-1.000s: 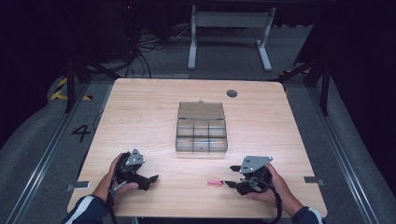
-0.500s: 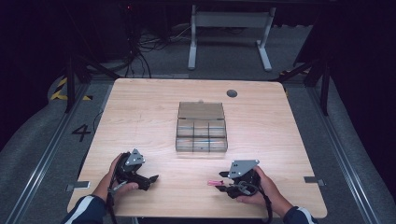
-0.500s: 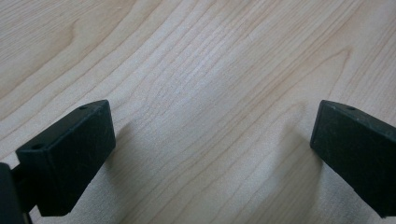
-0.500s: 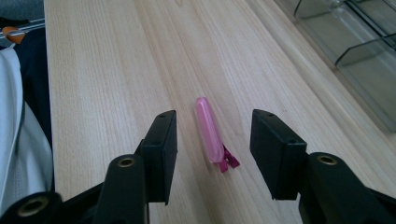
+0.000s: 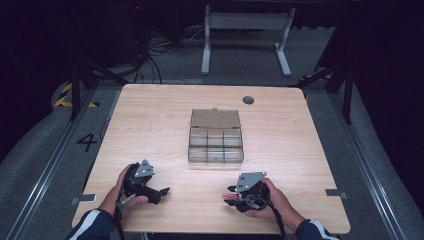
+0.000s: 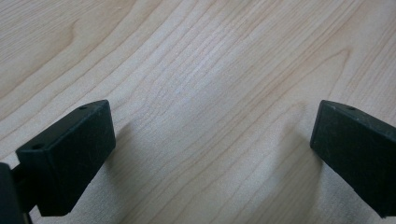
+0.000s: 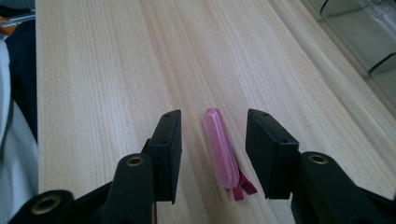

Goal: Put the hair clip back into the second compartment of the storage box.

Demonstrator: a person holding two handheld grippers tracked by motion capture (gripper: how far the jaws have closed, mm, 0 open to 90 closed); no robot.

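Note:
A slim pink hair clip (image 7: 222, 149) with a darker pink tail lies flat on the wooden table (image 5: 165, 120) near its front edge. My right gripper (image 7: 215, 135) straddles it, one black jaw on each side. Its jaws have just been closing, but a gap of bare wood still shows on both sides of the clip, so the pads are not touching it. From above, the clip (image 5: 230, 196) pokes out left of the right gripper (image 5: 229, 193). My left gripper (image 5: 162, 192) rests at the front left, open wide, and its own view (image 6: 212, 140) has bare wood between the jaws.
A clear plastic box (image 5: 216, 156) with several compartments and its lid raised sits mid-table, and its corner (image 7: 364, 37) appears at the upper right of the right gripper view. A dark round grommet (image 5: 248, 100) lies near the far edge. A person's sleeve (image 7: 14, 135) is at the left.
The right hand has slid left along the front edge, bringing its jaws around the pink clip, and the jaws stand narrower than before. The left gripper has stayed put.

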